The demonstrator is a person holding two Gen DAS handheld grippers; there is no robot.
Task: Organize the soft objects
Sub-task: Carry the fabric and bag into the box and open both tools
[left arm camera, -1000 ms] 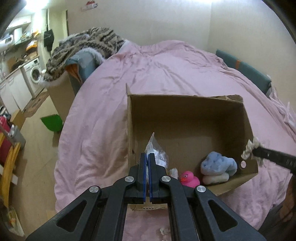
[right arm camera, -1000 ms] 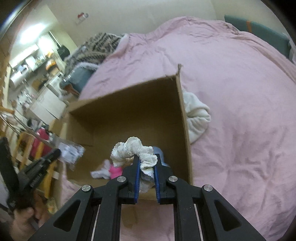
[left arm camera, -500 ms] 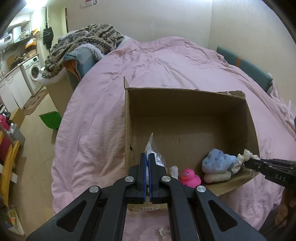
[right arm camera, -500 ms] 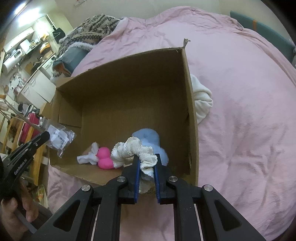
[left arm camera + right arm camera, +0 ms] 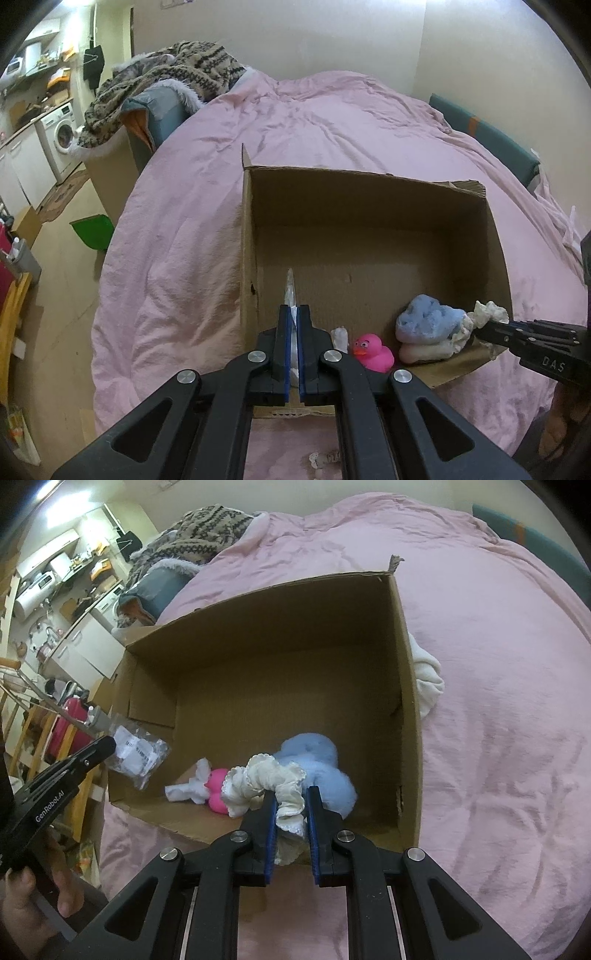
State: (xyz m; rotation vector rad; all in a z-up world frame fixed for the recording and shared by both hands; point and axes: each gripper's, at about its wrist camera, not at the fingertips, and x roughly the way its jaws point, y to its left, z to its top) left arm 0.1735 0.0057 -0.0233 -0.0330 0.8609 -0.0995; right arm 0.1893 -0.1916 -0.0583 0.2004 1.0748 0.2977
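- While both my tongs hang over the cardboard box (image 5: 406, 686), my right gripper (image 5: 290, 812) pinches a cream scrunchie (image 5: 266, 779) above the blue plush (image 5: 321, 764).
- My left gripper (image 5: 294, 325) is clamped on a clear plastic packet (image 5: 138, 755).
- A pink rubber duck (image 5: 371, 350) sits on the box floor.
- The box rests on the pink bedspread (image 5: 332, 122).

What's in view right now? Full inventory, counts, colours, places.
cardboard box: 1, brown, open, on the bed
bed cover: 1, pink
rubber duck: 1, pink, in box, near edge
fluffy bundle: 1, light blue, in box beside duck
small cloth: 1, white, in box left of duck
white fabric: 1, on bed outside box's right wall
patterned blanket: 1, brown, far left
scrunchie: 1, cream, in right gripper
plastic bag: 1, clear, in left gripper
left gripper: shut on bag
right gripper: shut on scrunchie
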